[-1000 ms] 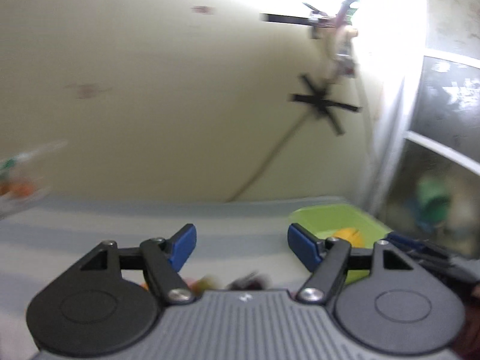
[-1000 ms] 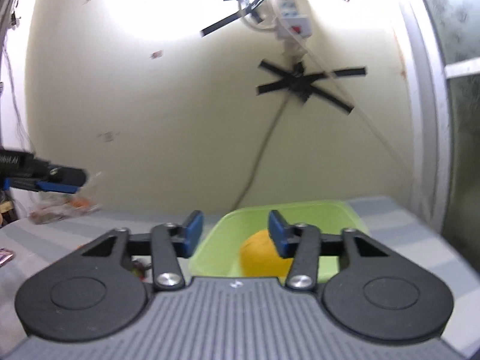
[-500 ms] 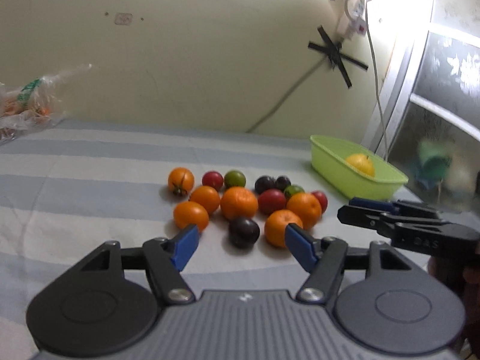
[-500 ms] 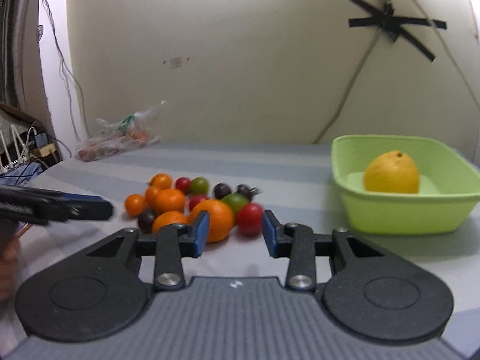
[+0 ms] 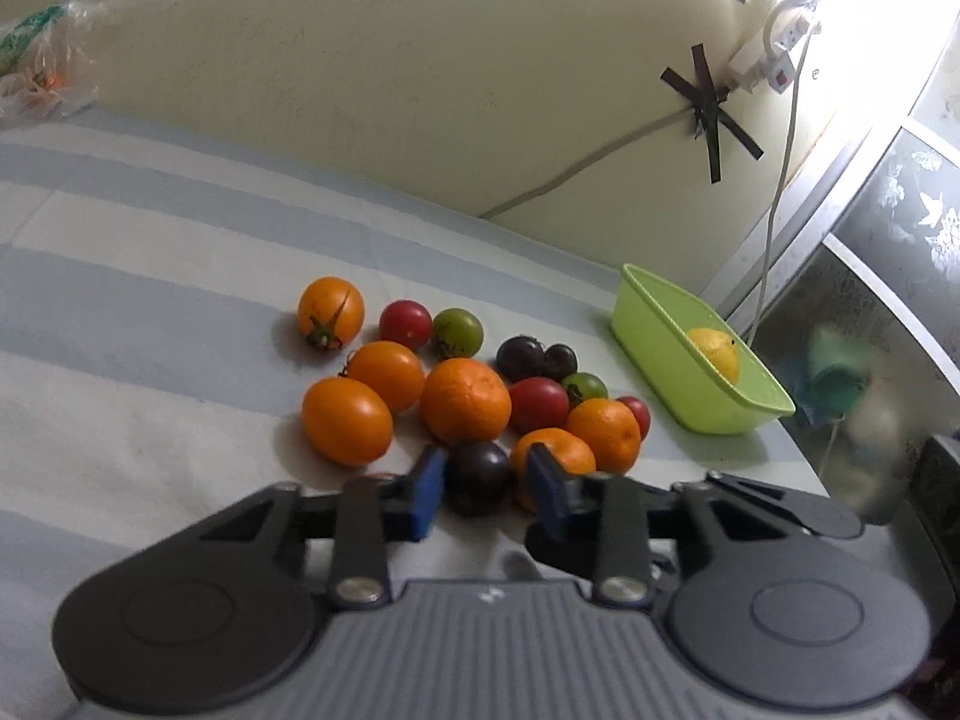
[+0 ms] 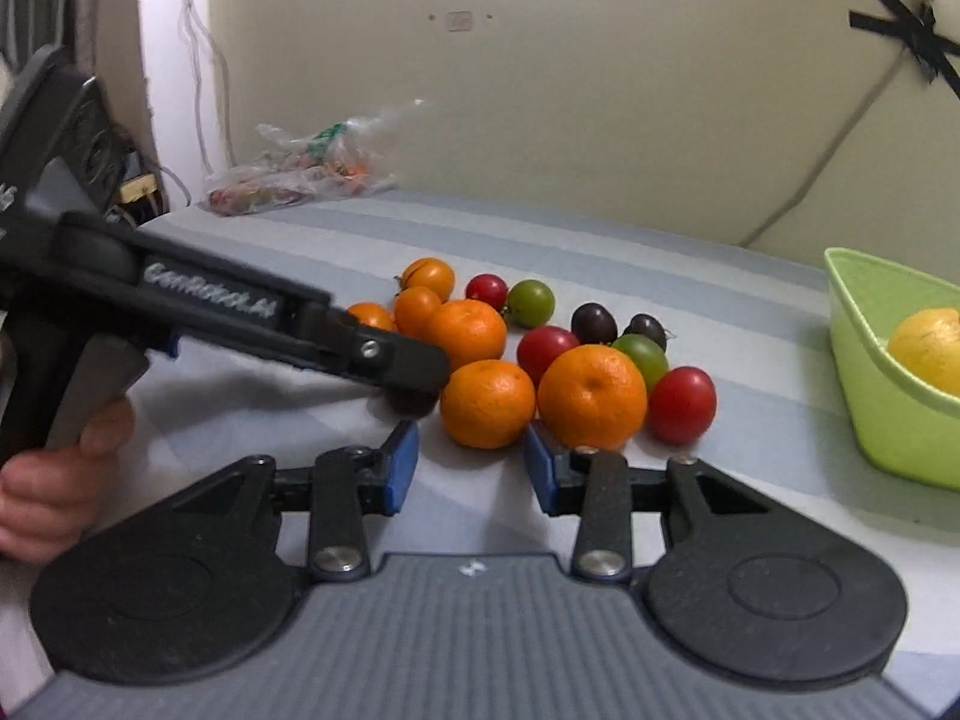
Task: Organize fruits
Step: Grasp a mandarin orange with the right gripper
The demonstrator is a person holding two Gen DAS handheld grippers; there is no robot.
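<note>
The left gripper (image 5: pixel 483 495) sits low over a striped cloth (image 5: pixel 150 276) on the bench, and its blue-padded jaws have just closed in on a dark plum (image 5: pixel 478 476), which lies squarely between them with a pad against each side. In the right wrist view this gripper reaches in from the left, held by a hand (image 6: pixel 51 474), and its tip hides most of the plum. The right gripper (image 6: pixel 471 468) hovers just short of the fruit with its jaws partly apart and nothing between them; a small orange (image 6: pixel 487 403) lies just beyond the gap, and a larger orange (image 6: pixel 592 396) sits just past the right-hand pad. Behind these is a loose cluster of oranges, red and green tomatoes and two more dark plums, many touching. Off to the right, apart from the cluster, stands a green tub (image 5: pixel 702 354) with a yellow lemon (image 5: pixel 715 350) inside. At the far left, against the wall, lies a clear plastic bag (image 6: pixel 300 171).
</note>
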